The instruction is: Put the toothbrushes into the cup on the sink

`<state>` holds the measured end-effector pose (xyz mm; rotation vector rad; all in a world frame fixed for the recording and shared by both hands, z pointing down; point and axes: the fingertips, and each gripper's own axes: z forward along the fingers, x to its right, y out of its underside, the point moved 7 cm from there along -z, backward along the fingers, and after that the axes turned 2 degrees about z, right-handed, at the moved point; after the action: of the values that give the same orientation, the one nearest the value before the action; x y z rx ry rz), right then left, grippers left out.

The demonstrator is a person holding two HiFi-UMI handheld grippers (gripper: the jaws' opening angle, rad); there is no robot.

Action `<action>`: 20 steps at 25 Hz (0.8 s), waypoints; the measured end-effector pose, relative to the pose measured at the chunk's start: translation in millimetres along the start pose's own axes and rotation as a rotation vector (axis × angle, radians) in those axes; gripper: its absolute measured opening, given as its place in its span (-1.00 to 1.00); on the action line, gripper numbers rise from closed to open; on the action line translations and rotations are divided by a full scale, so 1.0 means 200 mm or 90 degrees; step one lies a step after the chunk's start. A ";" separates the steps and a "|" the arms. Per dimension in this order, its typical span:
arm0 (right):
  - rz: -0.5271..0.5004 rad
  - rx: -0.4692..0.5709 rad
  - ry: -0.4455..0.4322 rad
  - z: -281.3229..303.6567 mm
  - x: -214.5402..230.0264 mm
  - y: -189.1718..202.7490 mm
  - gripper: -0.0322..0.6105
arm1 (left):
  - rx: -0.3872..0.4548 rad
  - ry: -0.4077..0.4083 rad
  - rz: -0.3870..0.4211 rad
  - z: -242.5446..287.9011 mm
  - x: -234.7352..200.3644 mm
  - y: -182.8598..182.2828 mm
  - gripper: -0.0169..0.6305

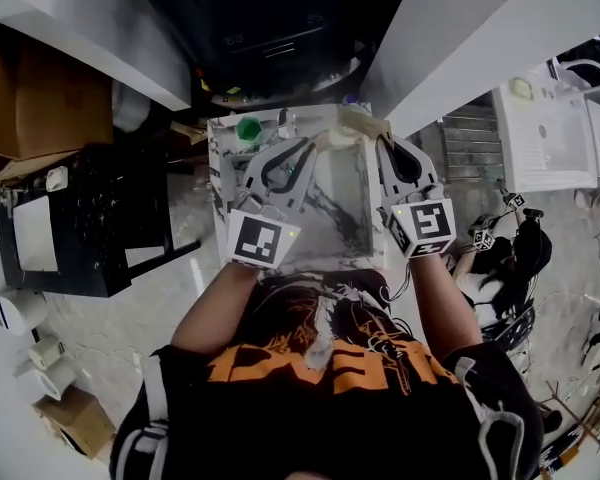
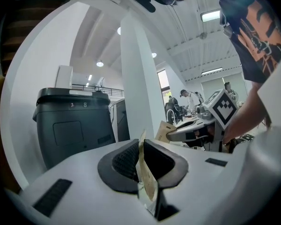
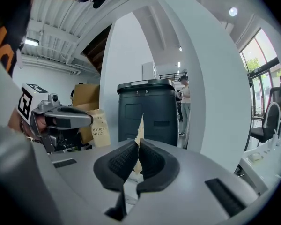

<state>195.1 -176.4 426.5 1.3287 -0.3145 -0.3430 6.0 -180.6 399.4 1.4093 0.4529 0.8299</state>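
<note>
A kraft paper toothbrush packet spans between my two grippers above the marbled sink. My left gripper is shut on its left end. In the left gripper view the paper edge stands pinched between the black pads. My right gripper is shut on the other end, where a serrated paper edge sticks up from the closed pads. The right gripper view shows the packet's printed face at the left gripper. A green cup stands at the sink's back left corner.
A black bin and a white pillar stand ahead. A black cart and cardboard boxes are to the left of the sink. A white unit stands at the right. People stand far off.
</note>
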 end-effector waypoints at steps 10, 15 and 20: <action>-0.021 -0.052 0.002 0.09 0.16 0.20 -0.85 | -0.042 0.001 0.015 0.17 0.02 0.10 -0.79; -0.013 -0.069 -0.009 0.15 0.18 0.30 -0.85 | -0.058 0.002 0.011 0.17 0.04 0.12 -0.79; 0.005 -0.108 -0.017 0.23 0.21 0.45 -0.85 | -0.067 0.001 0.010 0.16 0.07 0.12 -0.79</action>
<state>221.1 -216.3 524.5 1.1565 -0.3063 -0.3722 32.8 -193.8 430.9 1.3163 0.3950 0.8555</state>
